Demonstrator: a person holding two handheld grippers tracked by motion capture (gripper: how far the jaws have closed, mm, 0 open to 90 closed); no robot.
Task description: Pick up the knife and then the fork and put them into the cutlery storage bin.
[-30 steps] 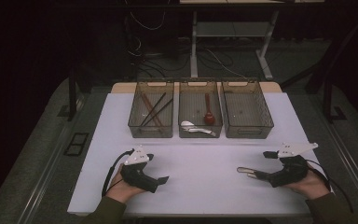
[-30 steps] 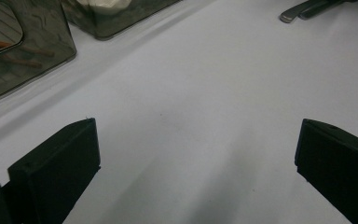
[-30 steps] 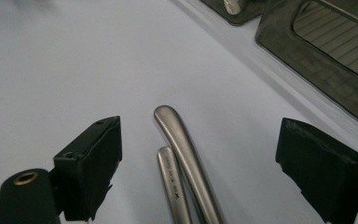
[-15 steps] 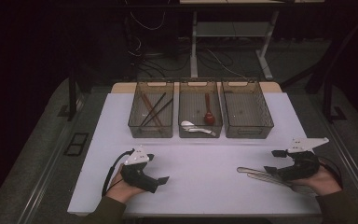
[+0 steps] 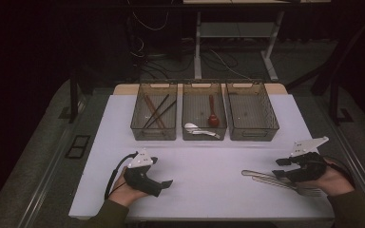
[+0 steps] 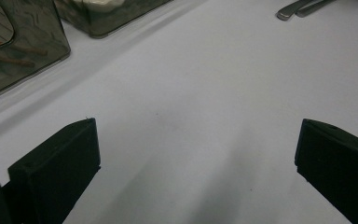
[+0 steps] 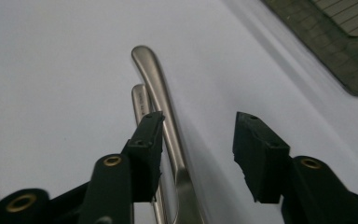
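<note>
Fork handles (image 5: 261, 176) — lengthwise toward table centre

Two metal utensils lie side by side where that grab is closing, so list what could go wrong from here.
1. The right hand-held gripper has just been closing around the upper utensil handle; its left pad overlaps the lower utensil handle lying alongside, so it may pinch both or push one aside.
2. The handles look smooth and lie flat on the table, so the pads may slip off.
</note>
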